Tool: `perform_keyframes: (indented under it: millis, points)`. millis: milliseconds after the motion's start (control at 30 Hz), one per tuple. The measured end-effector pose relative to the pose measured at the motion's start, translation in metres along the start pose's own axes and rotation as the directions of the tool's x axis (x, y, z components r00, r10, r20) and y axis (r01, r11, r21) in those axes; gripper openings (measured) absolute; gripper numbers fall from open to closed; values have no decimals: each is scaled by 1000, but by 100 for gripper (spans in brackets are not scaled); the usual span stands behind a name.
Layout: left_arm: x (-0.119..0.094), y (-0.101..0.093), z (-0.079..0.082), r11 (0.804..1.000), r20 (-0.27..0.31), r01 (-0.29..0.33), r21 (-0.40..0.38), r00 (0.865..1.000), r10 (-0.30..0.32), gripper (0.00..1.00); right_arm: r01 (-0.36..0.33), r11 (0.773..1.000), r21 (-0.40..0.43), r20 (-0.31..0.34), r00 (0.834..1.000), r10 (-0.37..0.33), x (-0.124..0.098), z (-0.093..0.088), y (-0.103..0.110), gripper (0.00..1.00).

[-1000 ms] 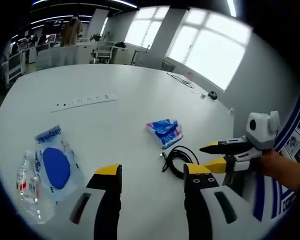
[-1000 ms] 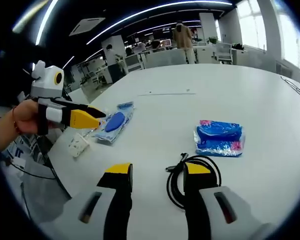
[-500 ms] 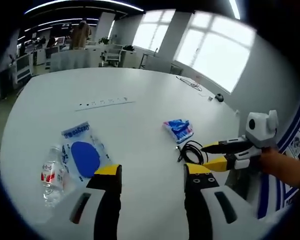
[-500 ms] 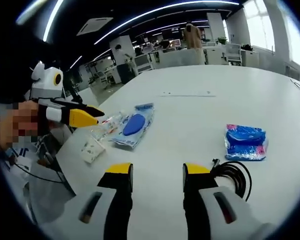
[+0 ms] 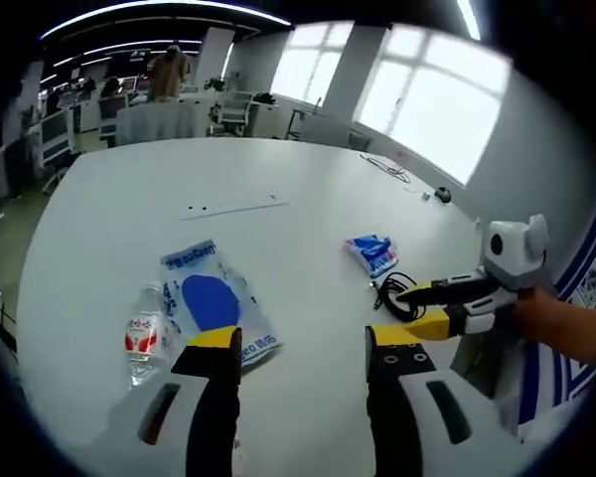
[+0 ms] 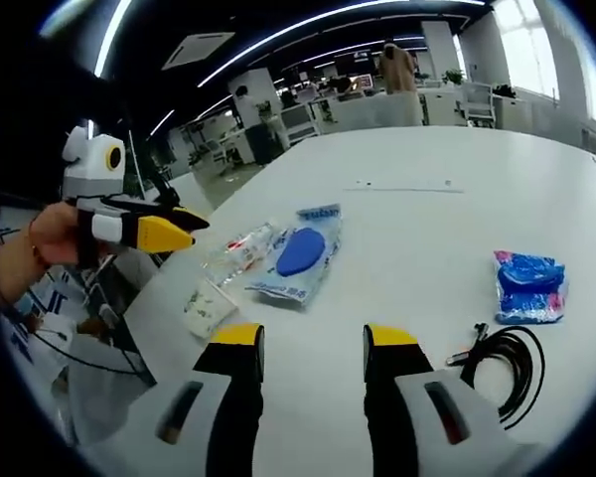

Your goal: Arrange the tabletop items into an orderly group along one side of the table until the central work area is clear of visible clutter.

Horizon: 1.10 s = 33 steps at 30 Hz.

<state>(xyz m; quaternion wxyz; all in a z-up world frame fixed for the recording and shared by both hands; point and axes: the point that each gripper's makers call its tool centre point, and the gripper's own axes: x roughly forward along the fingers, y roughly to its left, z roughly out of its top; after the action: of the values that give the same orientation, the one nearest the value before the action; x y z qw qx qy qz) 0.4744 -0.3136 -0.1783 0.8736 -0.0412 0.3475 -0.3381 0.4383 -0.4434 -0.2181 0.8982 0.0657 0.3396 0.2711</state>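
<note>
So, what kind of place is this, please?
Most likely an open-plan office. A big white table stands under large windows, with rows of desks and ceiling strip lights behind, and a person stands among the desks in the background.

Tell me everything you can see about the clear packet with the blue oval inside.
The packet is a flat, see-through plastic pouch holding a dark blue oval pad, with blue lettering at one end. It looks soft and crinkly. It lies flat on the white table, and its long edge looks to touch a plastic bottle with a red label, lying on its side. In the right gripper view the packet lies left of the coiled black cable. Neither hand-held gripper touches it.
</note>
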Motion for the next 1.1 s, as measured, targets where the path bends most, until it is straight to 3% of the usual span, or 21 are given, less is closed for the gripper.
perform_keyframes:
  millis: [567, 833, 1100]
  points:
    - [-26, 54, 0, 999, -27, -44, 18, 999, 45, 50, -31, 996, 83, -3, 1000, 31, 40, 2, 26, 38]
    - [-24, 80, 3, 998, -52, -52, 33, 997, 53, 51, -20, 989, 146, -3, 1000, 21, 61, 1, 28, 37]
    - [-9, 110, 15, 997, -77, -50, 62, 995, 55, 51, -11, 981, 195, -19, 1000, 15, 78, -2, 26, 37]
